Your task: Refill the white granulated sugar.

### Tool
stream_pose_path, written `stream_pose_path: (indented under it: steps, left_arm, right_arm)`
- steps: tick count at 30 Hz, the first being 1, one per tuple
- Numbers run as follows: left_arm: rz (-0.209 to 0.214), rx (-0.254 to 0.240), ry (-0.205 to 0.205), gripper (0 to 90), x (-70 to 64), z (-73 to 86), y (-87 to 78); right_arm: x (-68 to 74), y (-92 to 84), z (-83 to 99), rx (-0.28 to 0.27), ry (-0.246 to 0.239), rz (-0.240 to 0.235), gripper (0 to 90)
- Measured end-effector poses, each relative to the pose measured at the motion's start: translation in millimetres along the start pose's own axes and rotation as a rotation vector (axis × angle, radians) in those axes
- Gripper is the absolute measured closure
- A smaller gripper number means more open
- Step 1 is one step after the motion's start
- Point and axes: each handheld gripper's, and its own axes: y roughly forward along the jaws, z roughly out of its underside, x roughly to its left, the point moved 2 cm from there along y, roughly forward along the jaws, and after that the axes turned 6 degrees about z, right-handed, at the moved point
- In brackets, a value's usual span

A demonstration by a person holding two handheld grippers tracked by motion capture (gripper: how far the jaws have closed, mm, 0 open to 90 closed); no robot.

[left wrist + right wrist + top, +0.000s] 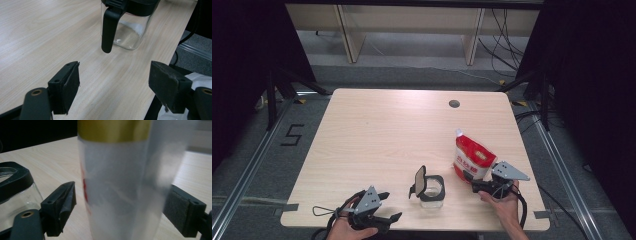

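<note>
- Closing on the pouch (473,159) is the step in hand: the right tongs (474,186) stand wide open with the pouch between the jaws, neither pad touching it in the right gripper view, so nothing is held yet.
- To do it well, I would bring the jaws in squarely across the pouch's lower body, below the gold band (113,130), and squeeze gently; the soft film will likely buckle if pinched hard or off-centre.
- Grip low but clear of the worktop (382,130), so the pouch can later be tipped toward the jar (432,190).
- The pouch sits at about 4 o'clock on the worktop, just right of the jar. Its long axis runs roughly 11 to 5 o'clock in the high view, with the white spout (458,133) at the 11 o'clock end, away from the person.
- The jar stands upright at 6 o'clock, its black lid (419,178) flipped up.
- The left tongs (387,206) hover at 7 o'clock, open wide and empty, aimed at the jar's clip (109,27).
</note>
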Motion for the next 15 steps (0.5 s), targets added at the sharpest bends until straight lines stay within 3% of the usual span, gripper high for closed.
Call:
stream_pose_path:
  steps: [1,2,3,7,9,11,12,13,15]
  left_arm:
    - [0.0,0.0,0.0,24.6,0.2,0.0,0.0]
    - [0.0,-0.001,0.0,24.6,0.4,0.2,0.2]
    - [0.004,0.027,0.028,24.6,3.2,0.3,-1.4]
    - [-0.004,0.012,0.042,24.6,3.6,-0.1,-0.5]
    - [-0.001,0.025,0.043,24.6,3.4,-0.2,-1.2]
    - [0.001,0.029,0.046,24.6,3.3,-0.2,-1.0]
    - [0.007,0.006,0.005,24.6,0.4,0.2,0.7]
    - [0.011,0.011,0.01,24.7,0.9,0.4,0.8]
    - [0.021,0.023,0.012,24.6,1.2,1.5,1.0]
  right_arm:
    - [-0.8,1.1,-0.1,0.003,-0.02,-0.007,20.0]
    - [0.0,1.9,-0.5,-0.003,-0.01,-0.005,21.0]
    - [1.0,3.5,-0.5,-0.019,-0.009,-0.001,21.3]
    - [1.4,7.9,-0.2,-0.037,-0.051,-0.024,24.5]
    - [3.0,8.1,0.5,-0.047,-0.026,-0.005,24.8]
    - [3.5,8.0,1.3,-0.043,-0.012,-0.021,25.4]
    - [2.0,8.5,1.8,-0.041,-0.026,-0.021,25.8]
    - [0.1,9.7,2.2,-0.054,-0.047,-0.007,26.3]
    - [-1.4,8.9,3.5,-0.031,-0.031,-0.027,27.8]
